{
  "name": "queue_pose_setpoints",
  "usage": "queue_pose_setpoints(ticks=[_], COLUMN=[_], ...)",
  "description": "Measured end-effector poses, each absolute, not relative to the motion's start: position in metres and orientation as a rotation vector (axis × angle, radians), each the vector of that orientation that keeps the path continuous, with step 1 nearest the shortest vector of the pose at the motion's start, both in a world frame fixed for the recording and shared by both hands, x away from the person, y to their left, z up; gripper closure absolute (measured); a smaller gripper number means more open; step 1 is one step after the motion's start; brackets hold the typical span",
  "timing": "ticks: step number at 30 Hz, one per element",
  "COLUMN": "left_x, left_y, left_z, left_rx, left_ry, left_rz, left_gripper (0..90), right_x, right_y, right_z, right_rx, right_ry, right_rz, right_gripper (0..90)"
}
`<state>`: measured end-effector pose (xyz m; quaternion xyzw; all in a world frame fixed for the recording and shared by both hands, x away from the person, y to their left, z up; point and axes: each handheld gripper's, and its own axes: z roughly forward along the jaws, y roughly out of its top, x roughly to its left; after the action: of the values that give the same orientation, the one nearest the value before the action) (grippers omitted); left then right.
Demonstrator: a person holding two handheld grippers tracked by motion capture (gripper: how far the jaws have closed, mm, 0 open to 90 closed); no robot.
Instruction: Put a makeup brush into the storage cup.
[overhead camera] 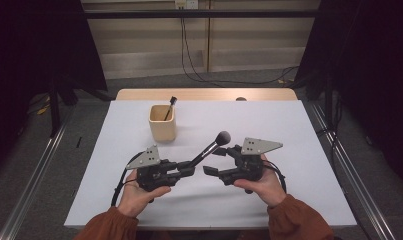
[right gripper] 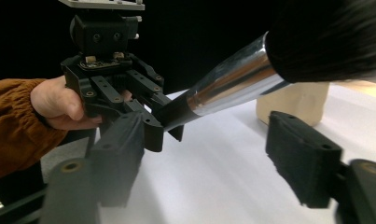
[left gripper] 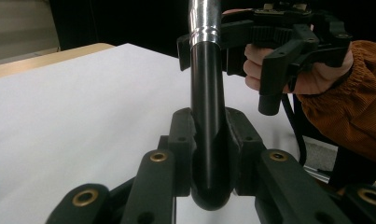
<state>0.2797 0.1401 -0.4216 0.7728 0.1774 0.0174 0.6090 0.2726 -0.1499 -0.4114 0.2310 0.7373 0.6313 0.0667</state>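
Left tool (overhead camera: 186,170) is pinching the black handle end of a makeup brush (overhead camera: 209,148), holding it slanted up and away so the fluffy head is hanging in the air above the white tabletop (overhead camera: 289,130), well clear of the surface. In the left gripper view the handle (left gripper: 207,116) is sitting squarely between the two jaws, pressed from both sides, a firm hold that is likely steadying the brush for a handover. Right tool (overhead camera: 216,161) is facing it from the other side, its jaws spread on either side of the brush shaft with a clear gap showing; in the right gripper view the silver collar (right gripper: 232,81) is passing between them without contact. A wooden cup (overhead camera: 162,122) is standing farther back on the tabletop with another thin brush (overhead camera: 169,107) leaning inside, probably where this one is headed. The brush head is cut off at the top edge of the right gripper view, and the cup's inside is hard to make out.
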Motion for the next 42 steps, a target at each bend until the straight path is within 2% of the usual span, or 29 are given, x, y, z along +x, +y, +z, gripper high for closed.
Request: queue_pose_setpoints(ticks=[4,15,24,32,42], left_x=[0.278,0.276,0.275,0.276,0.277], left_y=[0.137,0.134,0.132,0.128,0.126], left_z=[-0.423,-0.426,-0.428,-0.432,-0.434], left_rx=[1.797,1.816,1.822,1.85,1.861], left_ry=[0.398,0.38,0.376,0.371,0.367], left_rz=[0.047,0.033,0.035,0.026,0.022], left_gripper=[74.8,74.7,74.8,74.4,73.8], right_x=[0.274,0.276,0.277,0.278,0.281], right_y=[-0.15,-0.154,-0.155,-0.156,-0.155], right_z=[-0.412,-0.412,-0.412,-0.414,-0.416], right_rx=[0.713,0.745,0.79,0.796,0.81], right_ry=[2.218,2.196,2.18,2.186,2.175], right_rz=[1.926,1.975,2.042,2.098,2.196], right_gripper=[41.4,57.1,58.4,66.5,70.9])
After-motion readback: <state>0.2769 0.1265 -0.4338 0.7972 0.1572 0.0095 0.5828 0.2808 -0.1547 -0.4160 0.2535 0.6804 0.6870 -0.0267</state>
